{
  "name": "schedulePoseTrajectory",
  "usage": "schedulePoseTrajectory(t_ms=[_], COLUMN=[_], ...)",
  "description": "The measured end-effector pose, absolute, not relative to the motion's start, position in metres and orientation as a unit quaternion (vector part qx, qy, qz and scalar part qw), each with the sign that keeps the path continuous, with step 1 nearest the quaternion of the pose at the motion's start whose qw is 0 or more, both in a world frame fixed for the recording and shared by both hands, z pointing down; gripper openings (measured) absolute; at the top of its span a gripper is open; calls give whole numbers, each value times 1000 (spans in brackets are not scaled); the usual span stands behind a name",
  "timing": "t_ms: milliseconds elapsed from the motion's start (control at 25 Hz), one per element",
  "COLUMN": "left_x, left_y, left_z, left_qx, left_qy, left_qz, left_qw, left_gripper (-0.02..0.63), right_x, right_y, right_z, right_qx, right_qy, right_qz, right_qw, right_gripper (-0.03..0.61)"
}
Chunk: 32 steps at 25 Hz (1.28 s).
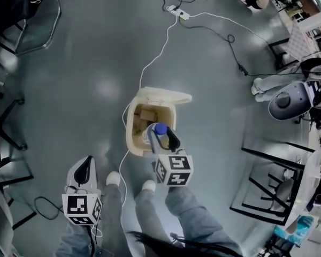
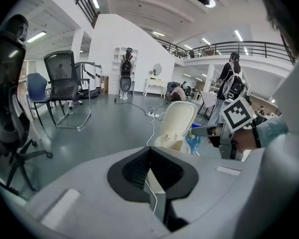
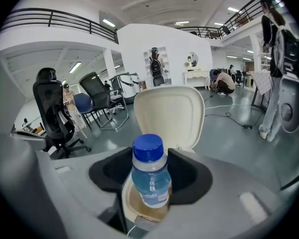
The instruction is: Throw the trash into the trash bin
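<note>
One clear plastic bottle (image 3: 150, 180) with a blue cap and a bluish label stands upright, its long axis near vertical and cap uppermost. The right gripper (image 1: 161, 137) clamps its body from both sides, jaws wide. The bottle hangs over the open cream trash bin (image 1: 129, 139), whose lid is raised on the far side. The left gripper (image 2: 150, 172), near left, has its jaws together and holds nothing.
</note>
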<state>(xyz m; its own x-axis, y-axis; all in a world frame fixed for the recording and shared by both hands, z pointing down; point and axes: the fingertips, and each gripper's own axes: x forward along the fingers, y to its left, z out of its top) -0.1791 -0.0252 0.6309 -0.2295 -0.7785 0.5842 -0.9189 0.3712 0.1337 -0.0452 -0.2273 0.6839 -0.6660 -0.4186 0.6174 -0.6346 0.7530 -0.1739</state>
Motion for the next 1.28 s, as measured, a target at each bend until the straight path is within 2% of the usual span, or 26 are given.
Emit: schedulePoseTrajectory(t_ms=[400, 600, 680, 1280], left_x=[-183, -184, -183, -160], left_y=[-20, -27, -28, -33], left_z=[658, 655, 658, 663], left_qx=[519, 522, 523, 532], left_qy=[-786, -784, -782, -773], left_qz=[121, 124, 122, 121], left_qw=[314, 312, 316, 322], left_gripper=[9, 9, 9, 9], right_x=[-36, -37, -35, -5], right_y=[-240, -240, -242, -242], right_z=[731, 733, 735, 736], right_qx=[298, 291, 297, 314], right_qy=[-879, -884, -882, -873], right_qz=[199, 217, 222, 221], right_qw=[315, 296, 292, 301], right_gripper=[224, 230, 260, 260])
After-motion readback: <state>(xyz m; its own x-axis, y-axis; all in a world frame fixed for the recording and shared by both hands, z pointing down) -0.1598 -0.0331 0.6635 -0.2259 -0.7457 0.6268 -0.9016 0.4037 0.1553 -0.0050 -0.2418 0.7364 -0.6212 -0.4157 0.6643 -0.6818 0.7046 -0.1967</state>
